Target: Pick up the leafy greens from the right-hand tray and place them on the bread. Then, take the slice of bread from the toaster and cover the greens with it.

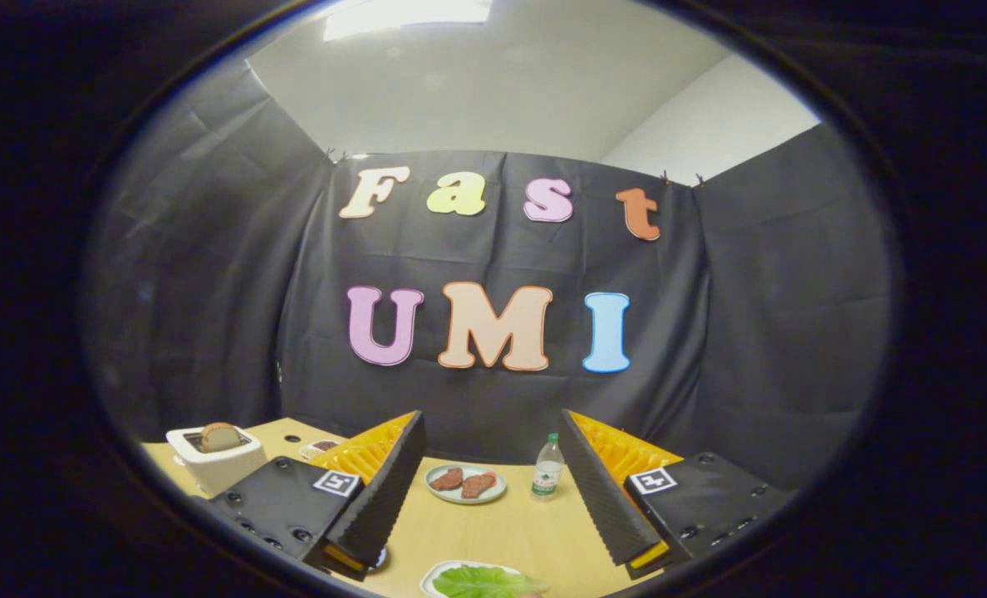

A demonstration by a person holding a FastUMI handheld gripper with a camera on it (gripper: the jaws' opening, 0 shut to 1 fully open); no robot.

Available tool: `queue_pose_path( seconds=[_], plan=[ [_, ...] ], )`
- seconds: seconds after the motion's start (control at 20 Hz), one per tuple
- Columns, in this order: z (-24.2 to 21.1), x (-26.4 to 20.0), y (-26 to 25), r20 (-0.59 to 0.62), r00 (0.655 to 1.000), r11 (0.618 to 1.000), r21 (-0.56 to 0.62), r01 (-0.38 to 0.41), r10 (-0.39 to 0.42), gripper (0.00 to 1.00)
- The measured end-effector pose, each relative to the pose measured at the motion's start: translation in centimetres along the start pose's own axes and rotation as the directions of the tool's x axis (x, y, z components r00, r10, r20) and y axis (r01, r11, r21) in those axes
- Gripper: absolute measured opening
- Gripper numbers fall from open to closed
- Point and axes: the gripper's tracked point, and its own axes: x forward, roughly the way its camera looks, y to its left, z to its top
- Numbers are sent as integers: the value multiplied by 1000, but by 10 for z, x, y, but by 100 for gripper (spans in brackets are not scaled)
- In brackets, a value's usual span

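Note:
My gripper (493,552) is open, its two fingers spread wide above the wooden table (502,527) with nothing between them. Leafy greens (483,581) lie on a white tray (431,579) just below and between the fingertips. A white toaster (215,458) stands beyond the left finger, with a slice of bread (220,436) sticking up out of its slot. The bread that takes the greens is hidden from me.
A pale plate (466,484) with two brown meat pieces sits ahead between the fingers. A small water bottle (547,467) stands upright next to it on the right. A small dish (319,448) lies behind the left finger, near the toaster.

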Motion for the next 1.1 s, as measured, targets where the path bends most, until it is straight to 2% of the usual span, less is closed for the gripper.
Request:
queue_pose_path(
  seconds=[0.2, 0.35, 0.55, 0.9, 1.1],
  plan=[
    [-29, 4, 6, -79, 992, 995, -34, -97, 94, 100],
    [-55, 4, 10, -170, 970, 982, -33, -184, 176, 100],
    [-73, 7, 4, -231, 944, 969, -30, -247, 234, 100],
    [-120, 9, 3, -364, 867, 931, -1, -365, 340, 100],
    [-146, 11, 8, -437, 799, 888, -1, -460, 413, 100]
  ],
)
